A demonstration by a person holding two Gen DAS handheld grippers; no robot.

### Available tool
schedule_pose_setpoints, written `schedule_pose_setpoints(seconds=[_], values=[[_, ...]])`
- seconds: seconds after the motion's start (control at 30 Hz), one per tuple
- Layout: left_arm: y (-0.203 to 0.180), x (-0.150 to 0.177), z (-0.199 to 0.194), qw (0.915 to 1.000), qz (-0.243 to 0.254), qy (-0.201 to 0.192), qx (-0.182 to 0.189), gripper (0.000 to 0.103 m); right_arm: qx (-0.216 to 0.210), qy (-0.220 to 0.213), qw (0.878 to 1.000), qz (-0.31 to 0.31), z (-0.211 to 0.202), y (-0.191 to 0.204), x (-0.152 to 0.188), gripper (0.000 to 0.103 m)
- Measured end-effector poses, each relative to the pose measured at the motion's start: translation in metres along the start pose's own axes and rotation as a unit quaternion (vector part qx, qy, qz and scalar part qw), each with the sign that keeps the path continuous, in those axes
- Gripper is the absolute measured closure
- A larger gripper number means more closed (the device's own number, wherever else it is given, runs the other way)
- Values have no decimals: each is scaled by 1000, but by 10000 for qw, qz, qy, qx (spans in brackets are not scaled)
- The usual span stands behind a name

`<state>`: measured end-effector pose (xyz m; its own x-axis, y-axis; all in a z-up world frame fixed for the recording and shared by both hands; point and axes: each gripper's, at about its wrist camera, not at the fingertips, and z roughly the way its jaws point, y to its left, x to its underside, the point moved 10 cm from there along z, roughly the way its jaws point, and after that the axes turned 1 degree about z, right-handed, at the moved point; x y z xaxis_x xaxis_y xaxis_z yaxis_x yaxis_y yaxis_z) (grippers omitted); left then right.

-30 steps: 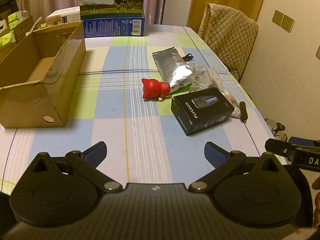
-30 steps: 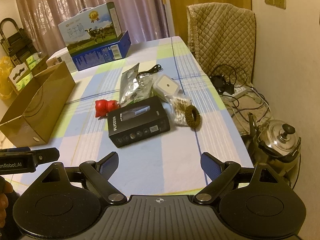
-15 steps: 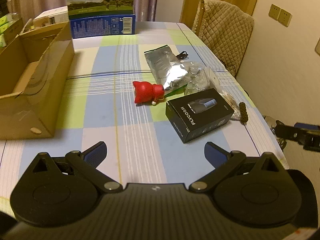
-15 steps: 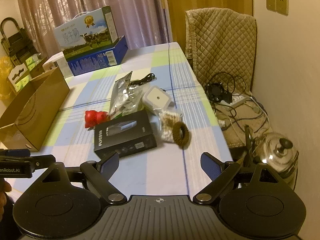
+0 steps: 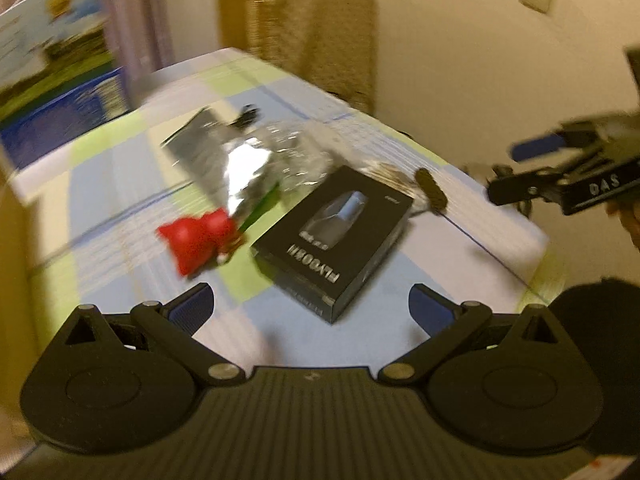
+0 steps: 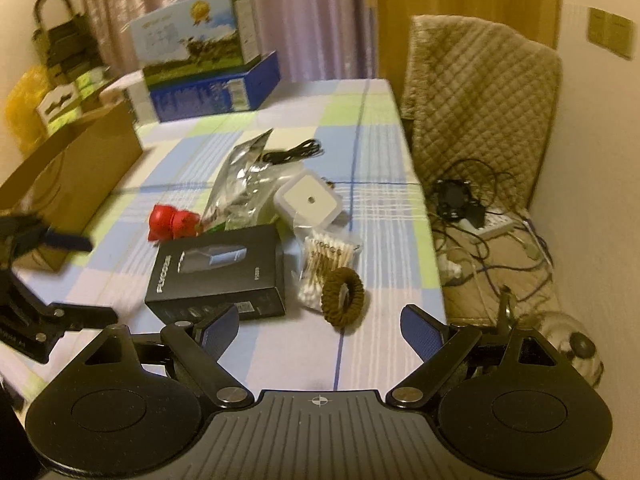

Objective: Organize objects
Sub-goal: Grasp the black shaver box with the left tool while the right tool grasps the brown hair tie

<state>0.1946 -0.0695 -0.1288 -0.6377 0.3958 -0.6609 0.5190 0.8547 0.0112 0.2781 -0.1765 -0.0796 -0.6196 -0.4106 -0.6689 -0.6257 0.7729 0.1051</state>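
Note:
A black product box lies on the checked tablecloth. Beside it are a red toy, a silver foil bag, a white square device, a bag of cotton swabs and a brown hair tie. My left gripper hovers open just short of the black box. My right gripper is open too, near the hair tie and the box's right end. An open cardboard box stands at the left.
A milk carton case rests on a blue box at the table's far end. A quilt-covered chair stands to the right, with tangled cables and a kettle on the floor. The table's right edge is close.
Both grippers have moved forward and to the right toward the cluster of items. The left view has swung right and is blurred; the cardboard box has left it.

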Motion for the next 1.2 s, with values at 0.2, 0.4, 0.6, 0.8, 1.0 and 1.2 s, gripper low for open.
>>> schedule_pose_setpoints(seconds=[0.2,0.4,0.6,0.8,1.0,1.2], values=[[-6,-16,30,9968,671,66,430,1,-218,221,9981,-536,32,-4,4,27],[-8,-23,59,9916,1018,252,753,5,-324,374,9948,-891,57,-12,6,32],[-16,-27,80,9859,1296,391,980,10,-529,532,9943,-760,78,-25,5,40],[-15,-35,94,9842,1293,508,1097,13,-790,672,9925,-653,90,-29,3,58],[-18,-37,100,9807,1392,667,1204,15,-742,637,9929,-674,88,-27,2,78],[-20,-37,103,9803,1391,765,1172,21,-551,606,9942,-695,78,-24,6,93]])
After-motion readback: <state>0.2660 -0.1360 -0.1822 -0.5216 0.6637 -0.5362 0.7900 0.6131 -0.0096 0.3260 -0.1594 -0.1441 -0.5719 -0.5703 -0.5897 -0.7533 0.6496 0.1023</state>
